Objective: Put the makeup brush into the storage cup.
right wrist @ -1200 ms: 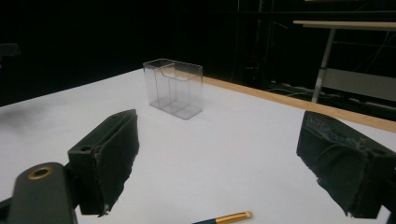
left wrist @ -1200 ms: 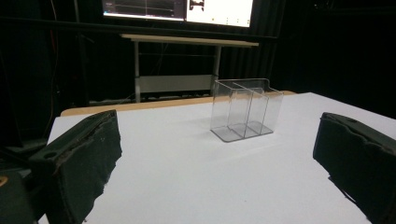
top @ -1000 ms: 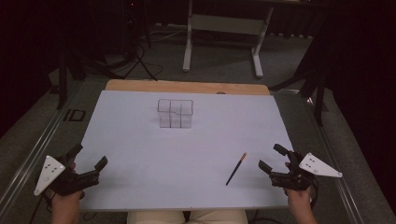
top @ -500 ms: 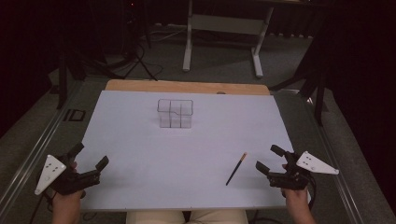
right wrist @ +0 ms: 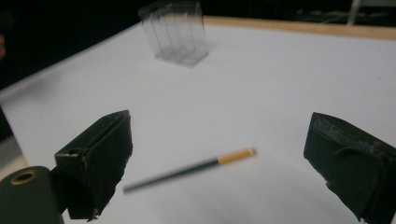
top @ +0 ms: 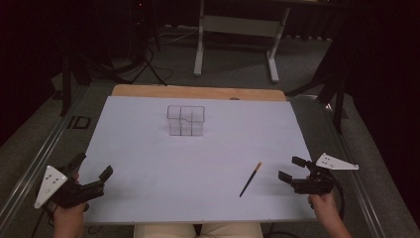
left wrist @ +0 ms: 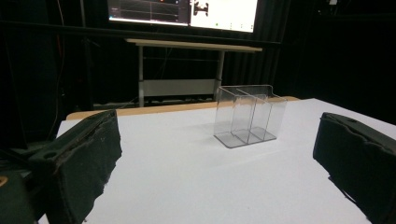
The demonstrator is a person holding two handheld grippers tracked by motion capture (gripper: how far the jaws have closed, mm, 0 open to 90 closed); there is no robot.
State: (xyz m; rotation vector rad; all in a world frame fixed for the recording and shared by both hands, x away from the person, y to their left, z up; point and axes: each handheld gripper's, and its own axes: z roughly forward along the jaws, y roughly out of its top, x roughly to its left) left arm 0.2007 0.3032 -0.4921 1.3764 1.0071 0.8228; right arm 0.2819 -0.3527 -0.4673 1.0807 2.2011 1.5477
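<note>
Hands enter from the bottom of the high view: the left hand-held gripper (top: 94, 174) sits at the white counter (top: 148, 148)'s near-left corner, the right hand-held gripper (top: 292, 169) near its near-right corner, jaws spread and just opened wider, nothing between them. A thin black pencil with an orange end (top: 250, 179) lies just beside it, untouched.

Left gripper view: spread, empty jaws frame the clear plastic divided organiser (left wrist: 250, 114), upright toward the far edge.

Right gripper view: pencil between the jaws, blurred.
</note>
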